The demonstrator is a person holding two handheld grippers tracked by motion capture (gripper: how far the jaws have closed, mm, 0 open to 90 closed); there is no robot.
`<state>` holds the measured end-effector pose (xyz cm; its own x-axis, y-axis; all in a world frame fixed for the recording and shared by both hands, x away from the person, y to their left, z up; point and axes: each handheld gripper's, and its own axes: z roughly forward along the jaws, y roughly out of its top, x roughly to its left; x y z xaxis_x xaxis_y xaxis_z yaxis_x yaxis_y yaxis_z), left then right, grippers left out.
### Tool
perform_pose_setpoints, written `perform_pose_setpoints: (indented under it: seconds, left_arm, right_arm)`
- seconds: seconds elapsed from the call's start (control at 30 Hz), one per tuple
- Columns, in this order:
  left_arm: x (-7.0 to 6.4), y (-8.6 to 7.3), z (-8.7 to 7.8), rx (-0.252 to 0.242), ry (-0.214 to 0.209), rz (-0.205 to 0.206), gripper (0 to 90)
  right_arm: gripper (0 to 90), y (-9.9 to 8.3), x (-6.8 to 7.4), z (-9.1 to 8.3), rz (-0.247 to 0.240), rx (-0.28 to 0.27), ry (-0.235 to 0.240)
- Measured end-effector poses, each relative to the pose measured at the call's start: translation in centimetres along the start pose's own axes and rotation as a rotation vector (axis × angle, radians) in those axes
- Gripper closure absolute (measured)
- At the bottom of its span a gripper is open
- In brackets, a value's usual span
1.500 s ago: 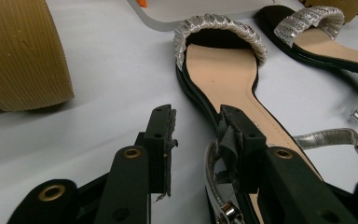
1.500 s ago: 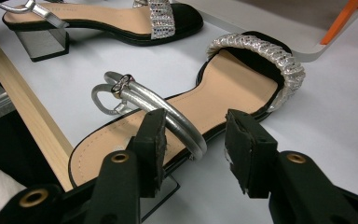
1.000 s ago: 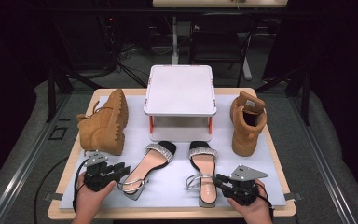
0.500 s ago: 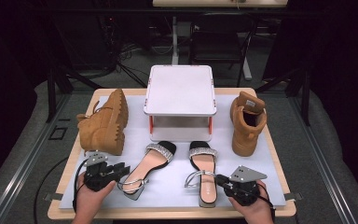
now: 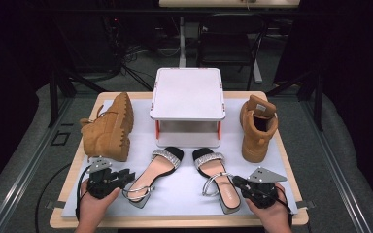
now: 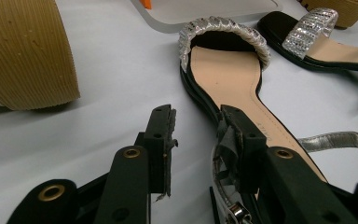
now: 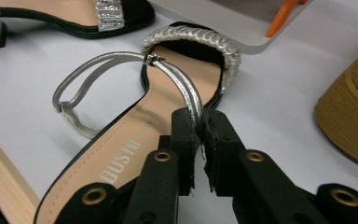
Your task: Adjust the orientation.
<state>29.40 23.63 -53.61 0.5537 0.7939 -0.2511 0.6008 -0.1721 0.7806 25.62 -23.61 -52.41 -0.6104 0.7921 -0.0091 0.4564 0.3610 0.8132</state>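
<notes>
Right gripper (image 7: 199,135) clamped on right sandal (image 5: 218,178) ankle strap (image 7: 182,88), left gripper (image 6: 198,140) open beside left sandal (image 5: 154,174); nothing lifted yet.

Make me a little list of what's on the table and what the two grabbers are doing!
left gripper: open, jaws beside the left sandal's heel end
right gripper: shut on the right sandal's silver strap
boots: left boot on its side, right boot upright
white stand: behind the sandals, top bare
table: white mat on wood

Left sandal's heel (image 6: 242,205) perhaps hidden.
</notes>
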Motion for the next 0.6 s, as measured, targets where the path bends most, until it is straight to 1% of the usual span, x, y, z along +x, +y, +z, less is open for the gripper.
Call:
perform_pose_setpoints:
  seconds: [0.2,0.23,0.3,0.4,0.57,0.6]
  left_arm:
    - [-0.1,0.0,0.0,0.000,0.001,0.001,65.6]
    - [-0.1,0.0,0.0,-0.001,0.002,0.001,65.6]
    - [0.0,0.0,0.0,0.001,0.000,0.001,65.6]
    - [0.0,0.0,0.0,-0.003,0.002,0.001,65.6]
    - [0.0,0.0,0.0,-0.002,0.003,0.002,66.0]
    - [0.0,0.0,-0.1,-0.003,0.004,0.002,66.0]
  right_arm:
    - [83.1,0.1,-1.1,0.4,0.035,-0.012,-0.020]
    - [83.1,0.1,-1.3,0.4,0.031,-0.009,-0.024]
    - [83.1,0.1,-1.5,0.5,0.044,-0.014,-0.025]
    - [83.0,0.0,-1.8,0.5,0.049,-0.018,-0.020]
    - [81.9,-0.1,-2.0,0.3,0.058,-0.023,0.002]
    - [84.3,-0.2,-2.1,0.1,0.059,-0.022,0.003]
